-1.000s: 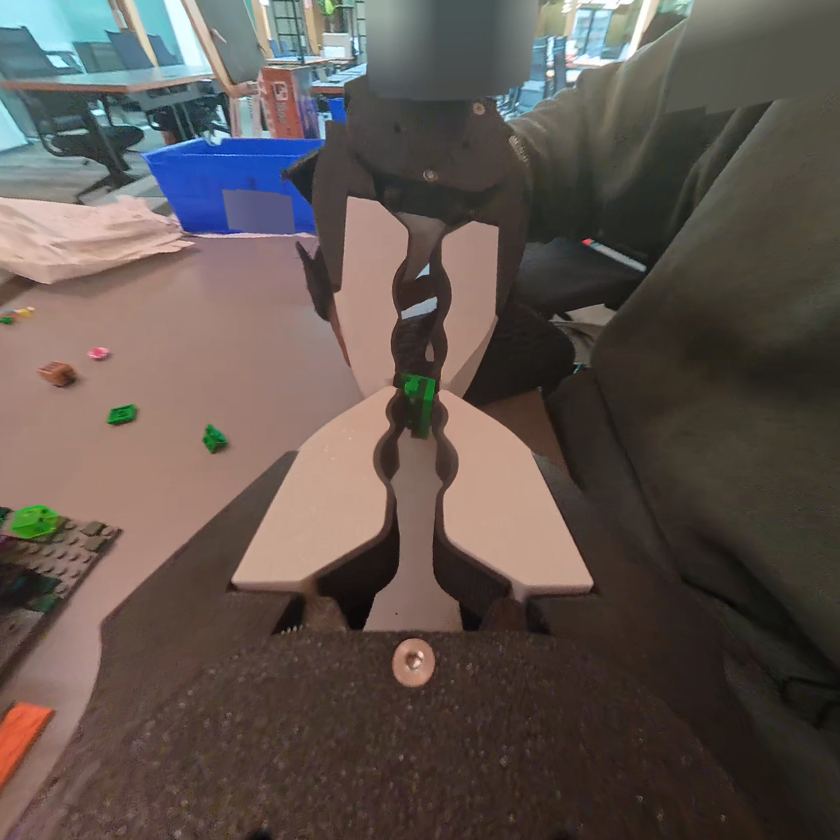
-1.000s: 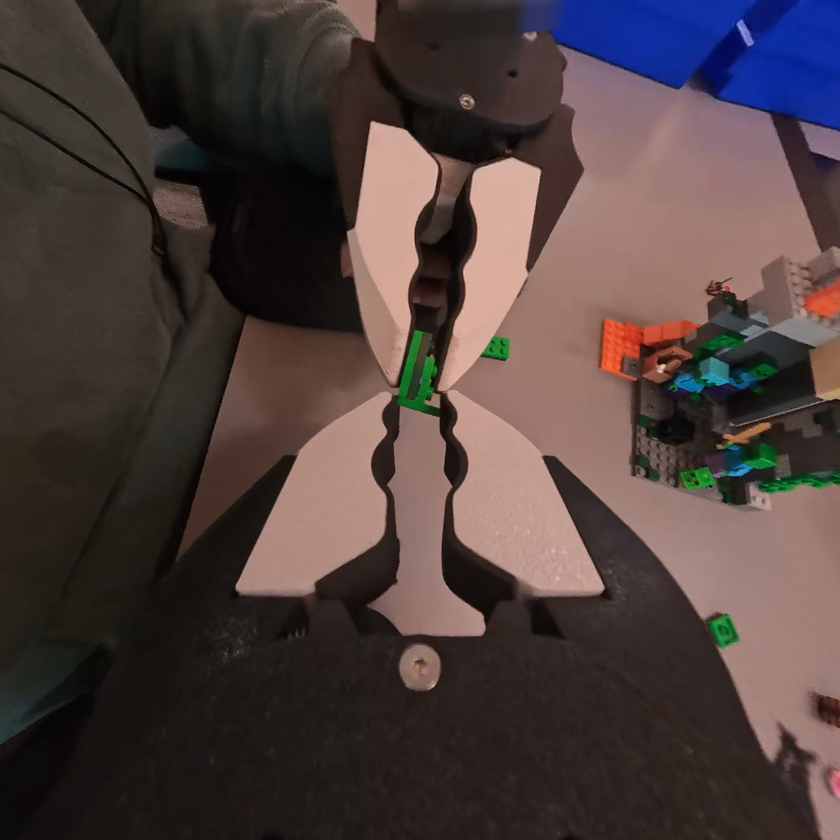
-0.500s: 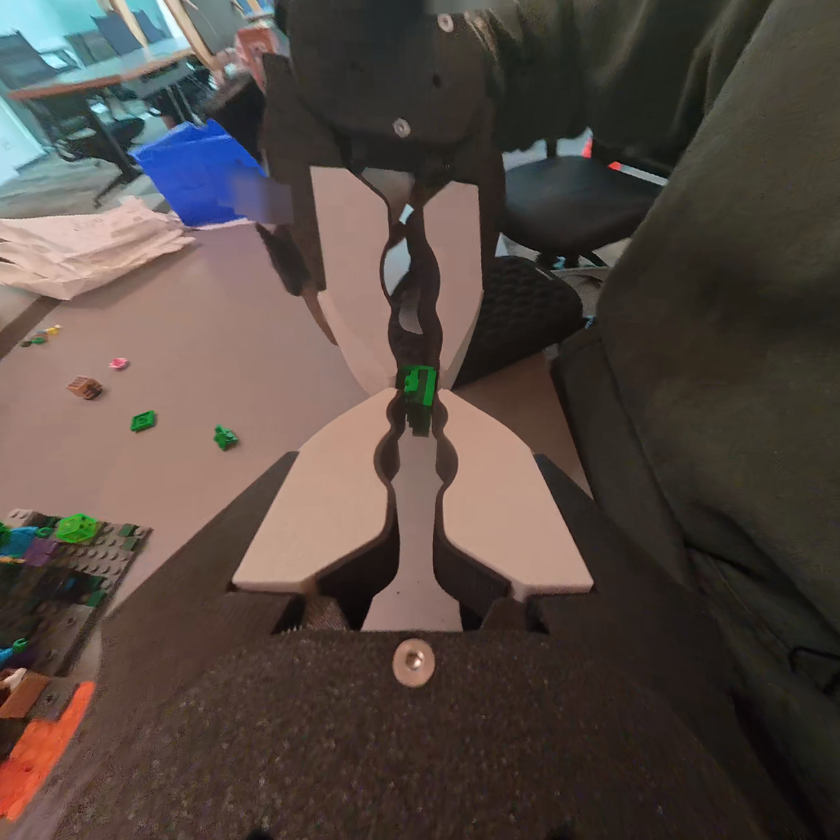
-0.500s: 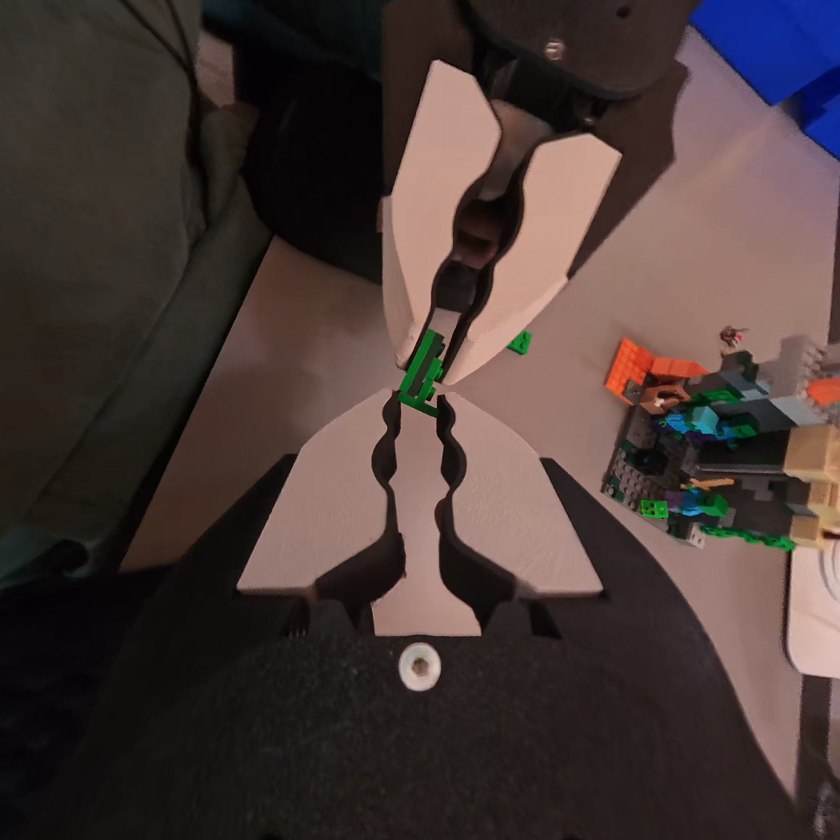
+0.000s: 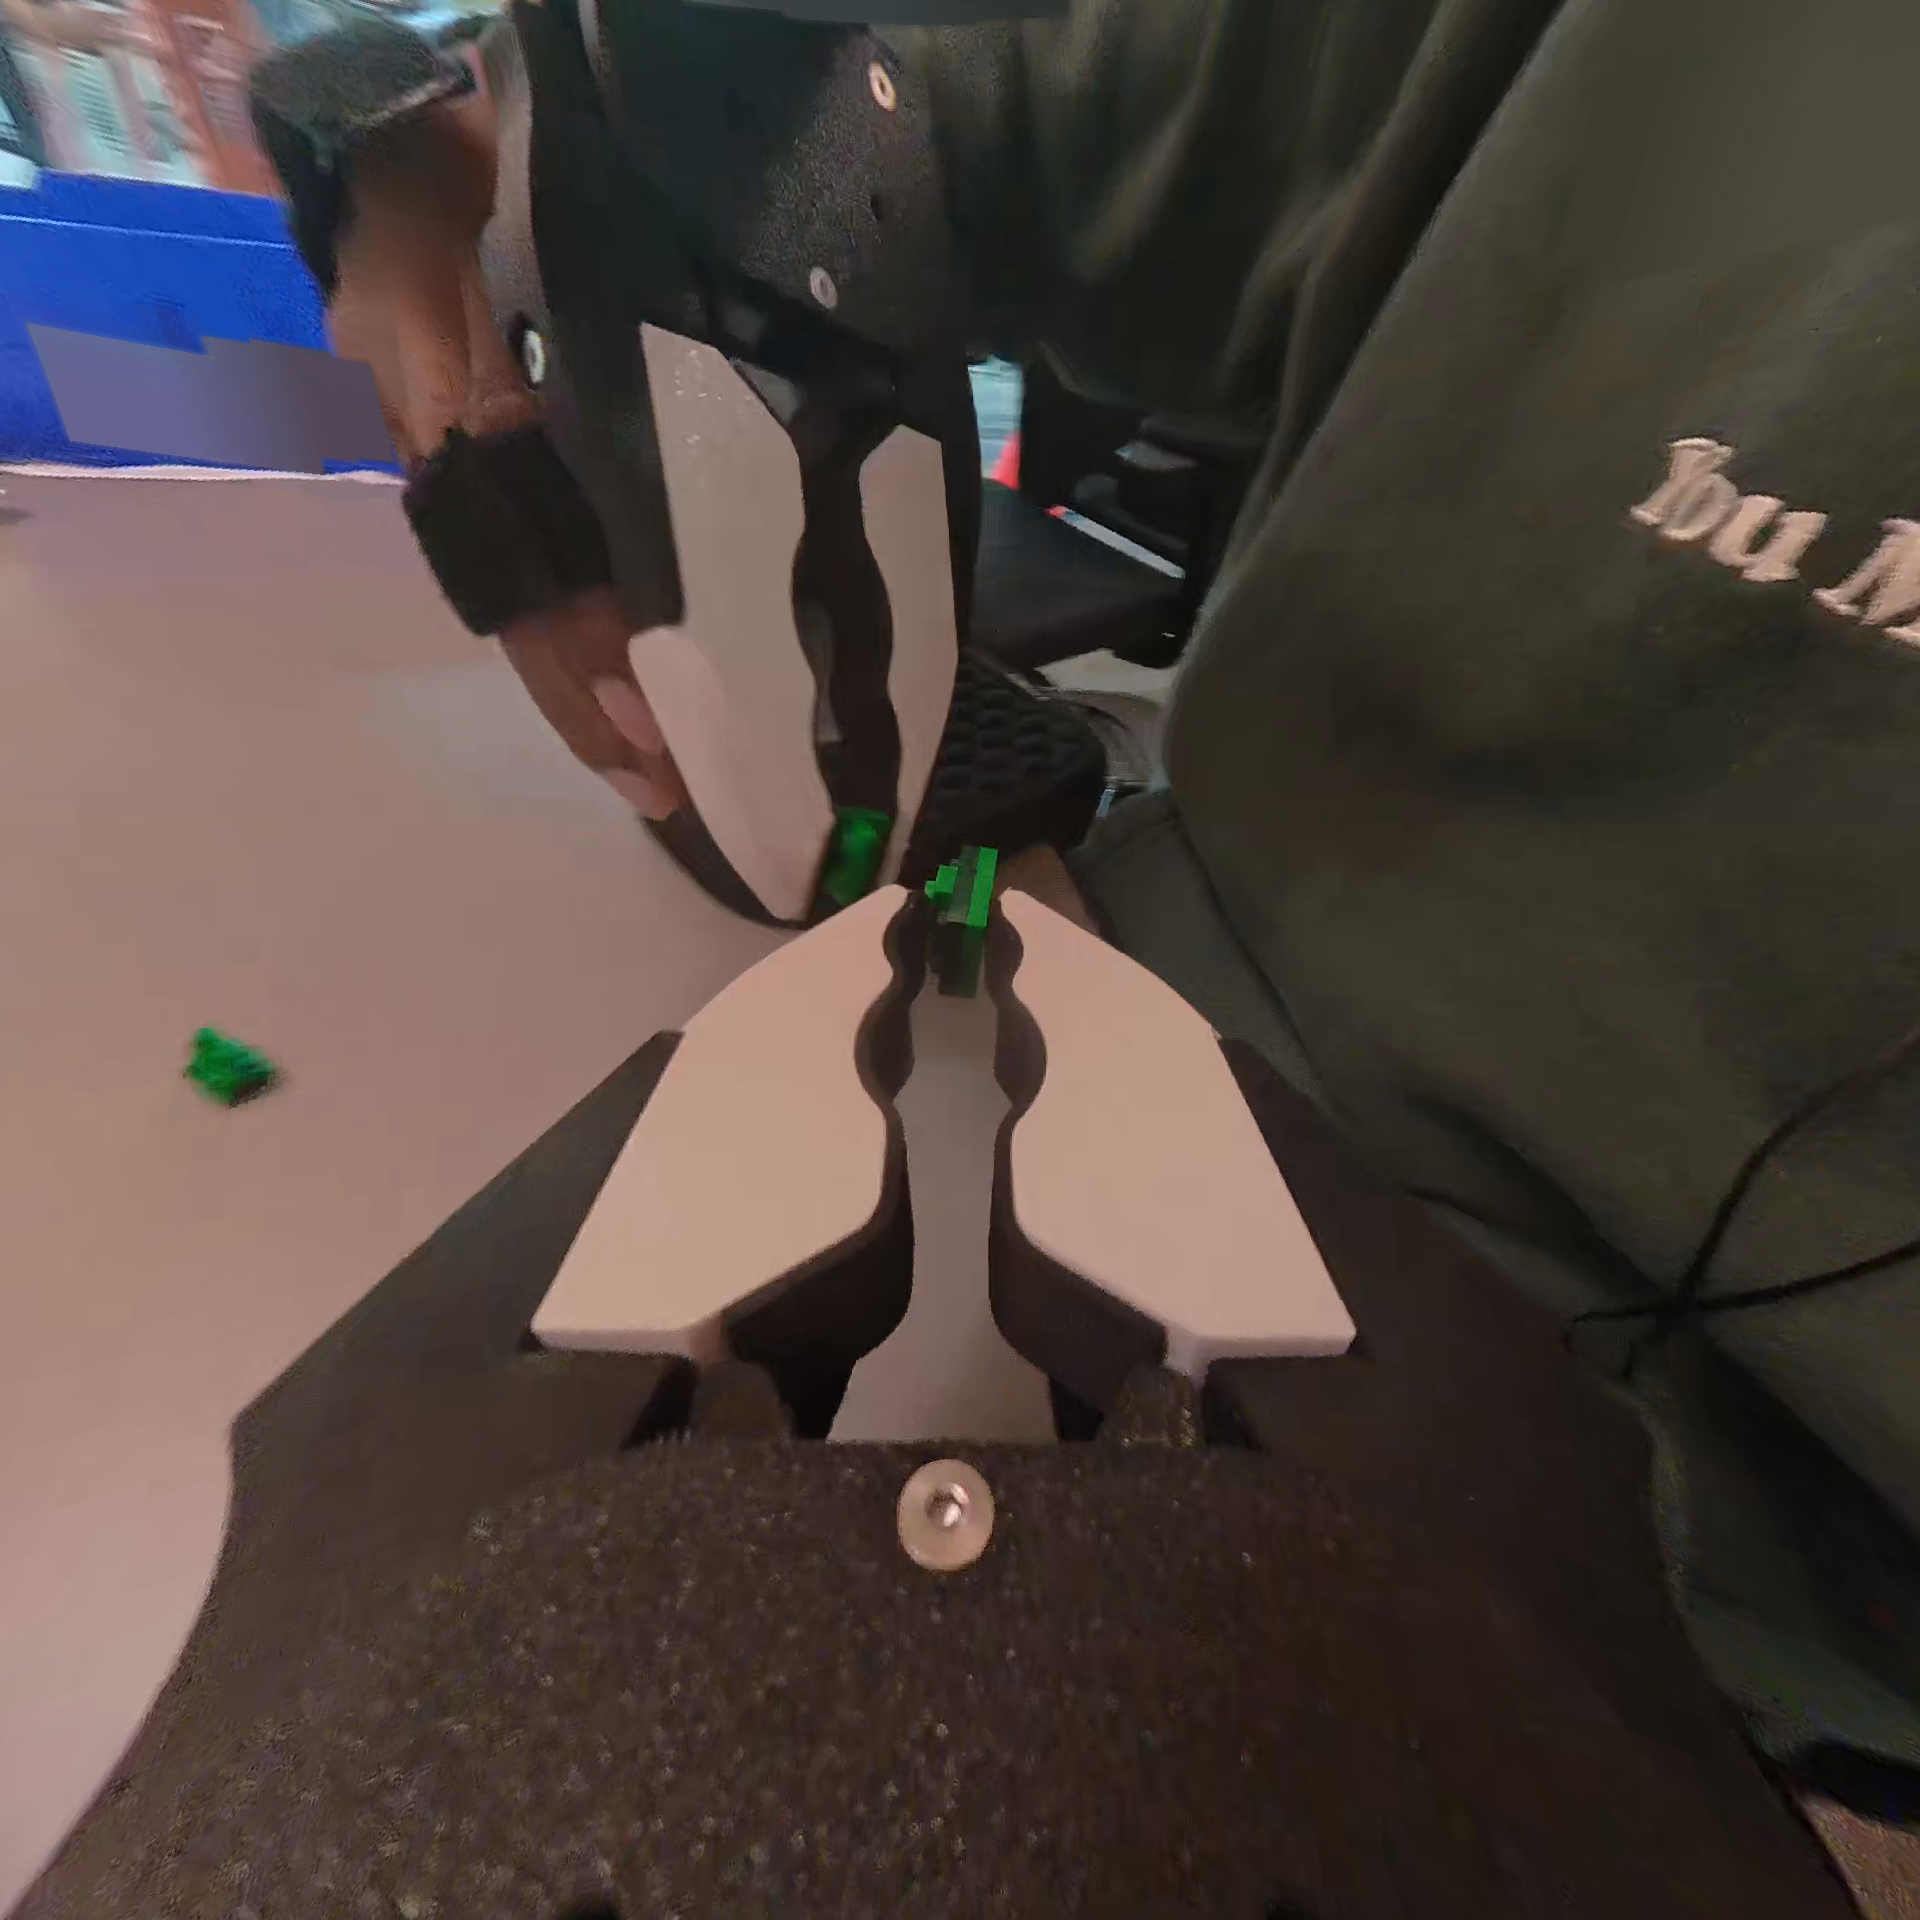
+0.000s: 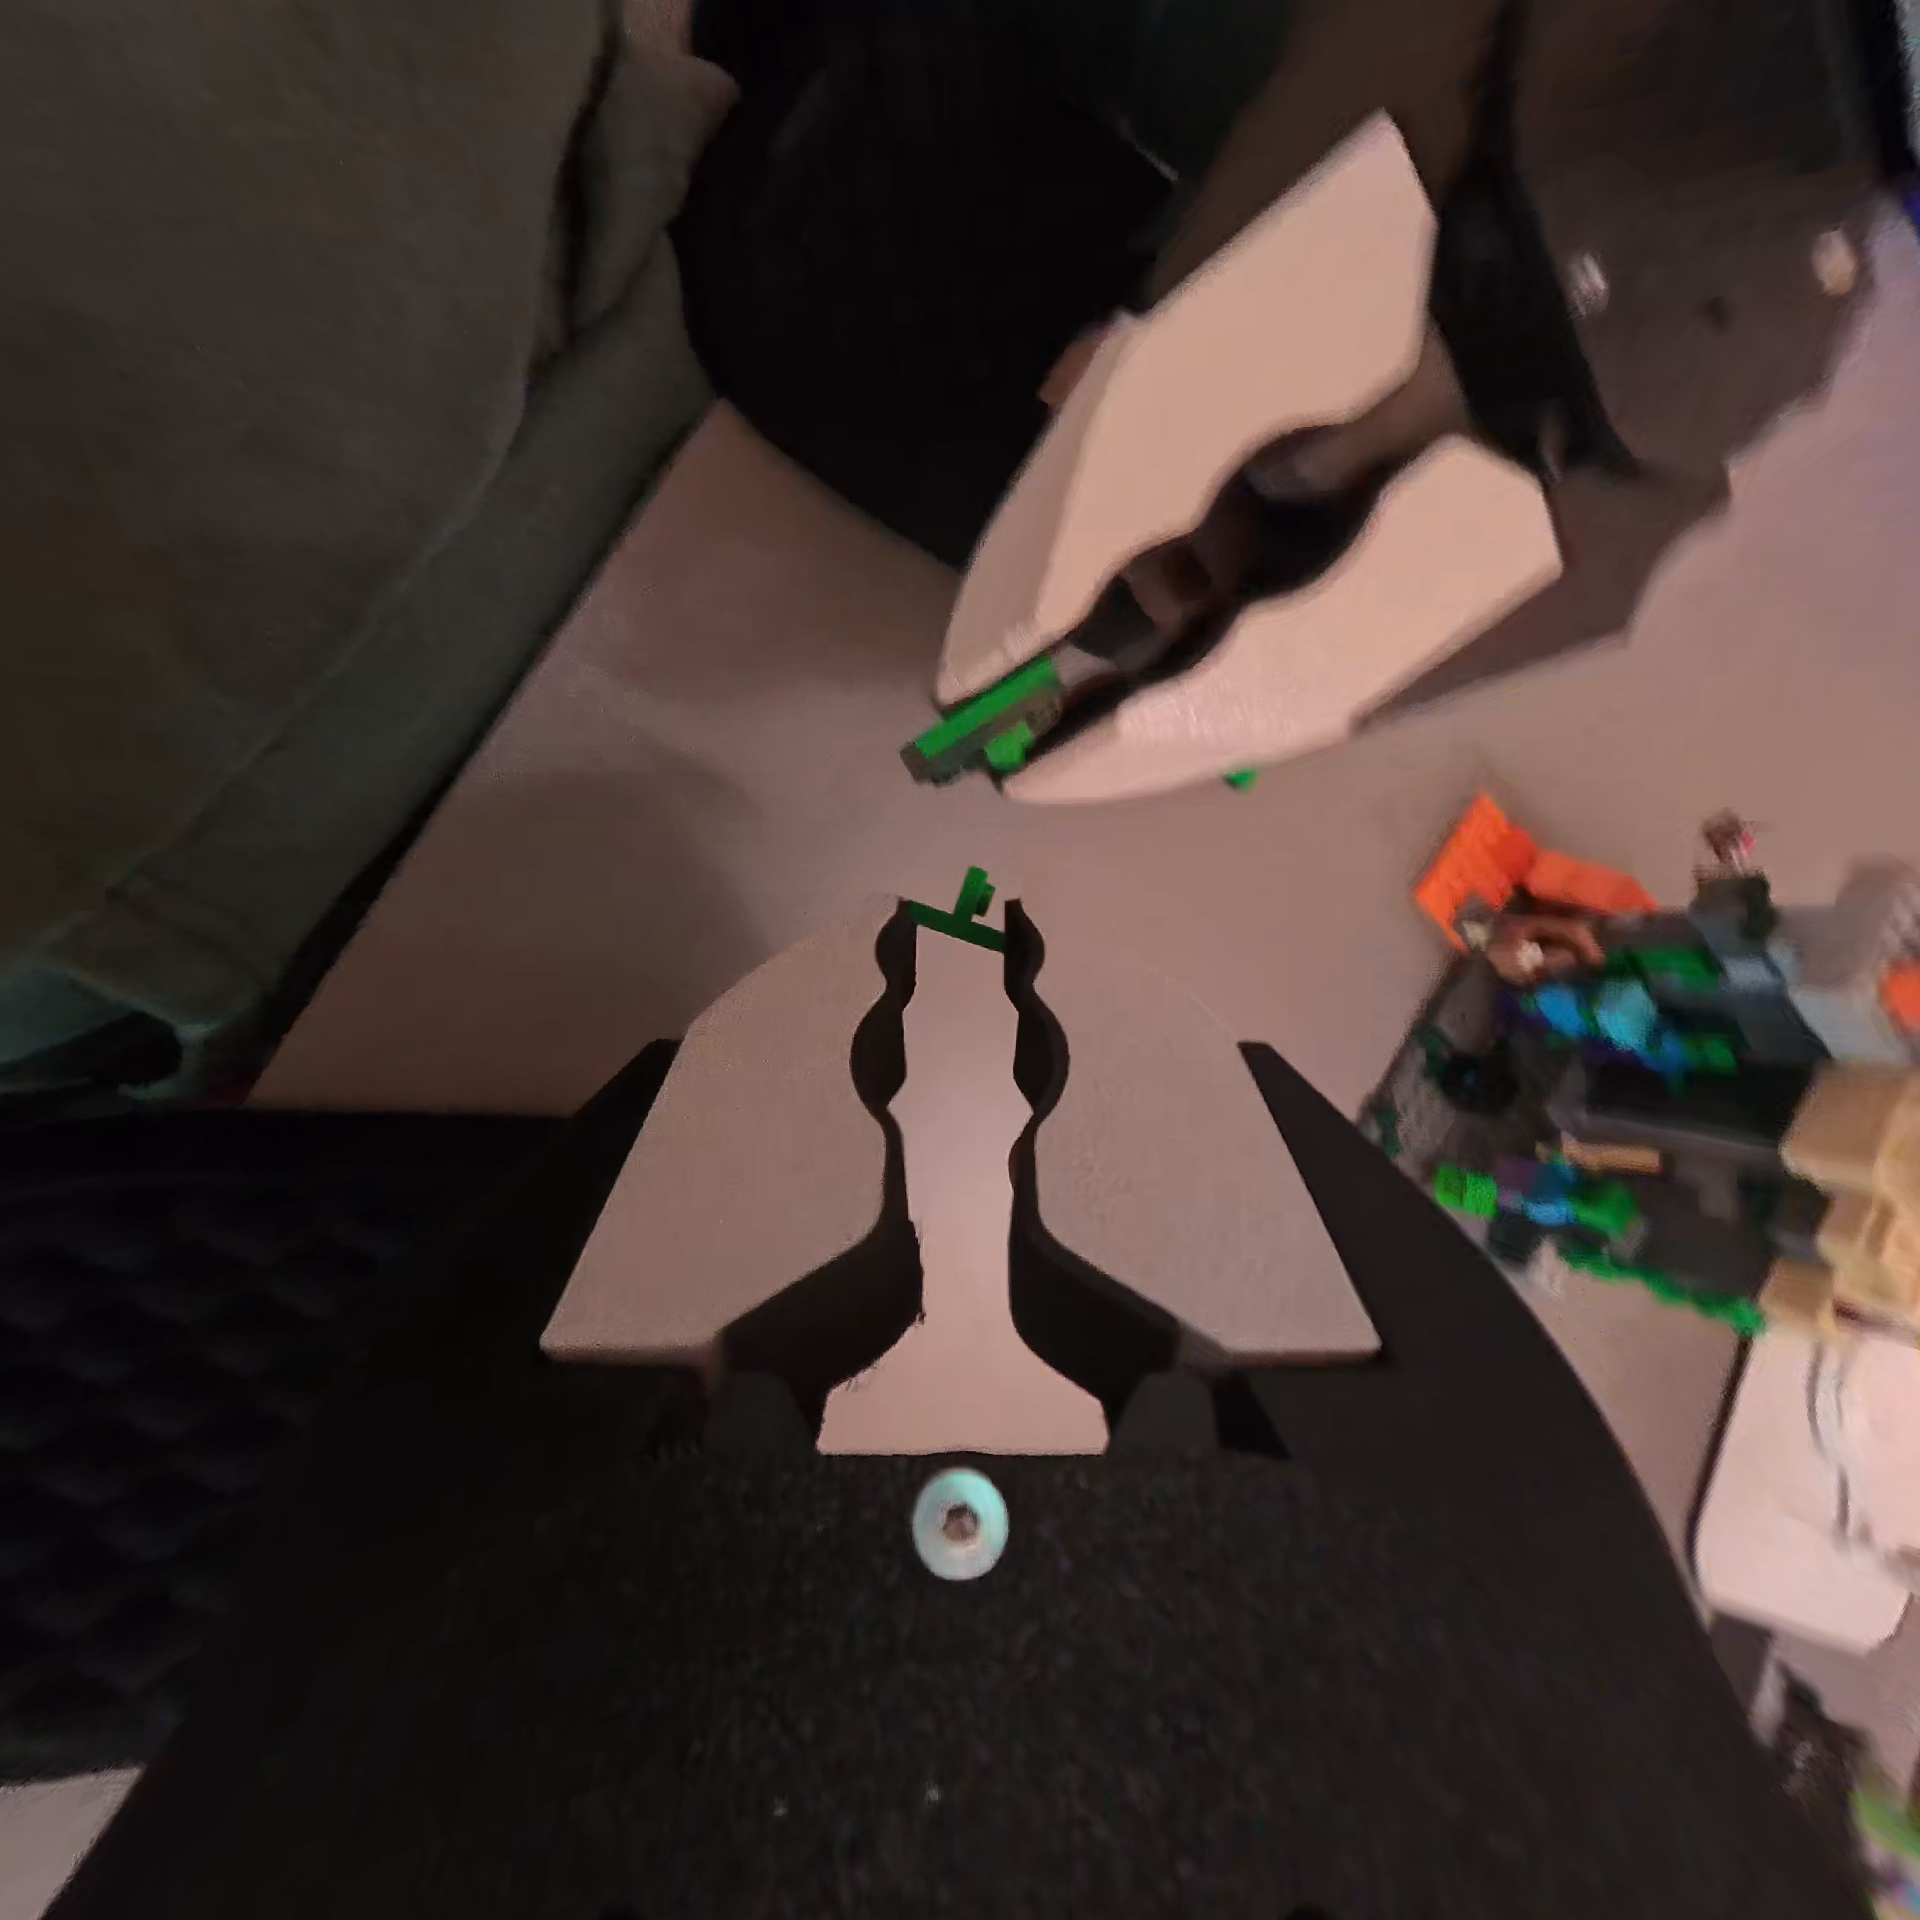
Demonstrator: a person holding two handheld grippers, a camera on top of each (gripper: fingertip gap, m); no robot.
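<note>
1. Near tabletop (image 5: 260, 727) edge, close to person's dark sweatshirt (image 5: 1558, 831): both grippers face each other, tips near but apart.
2. Left gripper (image 5: 954, 914): jaws nearly together, pinching green brick stack (image 5: 961, 914) at the very tips. Stack's long axis runs along the fingers, far end pokes out toward the other gripper; right wrist view shows it (image 6: 982, 727) sticking out well past the jaws.
3. Right gripper (image 6: 961, 920): jaws narrow, pinching thin green plate piece (image 6: 961, 923) crosswise between the tips, edge-on to cam, small stub pointing up/fwd.
4. Tip-only grips leave most of each piece exposed, prob. so the mating faces stay free.
5. Loose green brick (image 5: 229, 1065) lies well left on tabletop. Multicolour brick model (image 6: 1621, 1122) sits right of right gripper; blurry. Blue bin (image 5: 156, 312) at far back.
</note>
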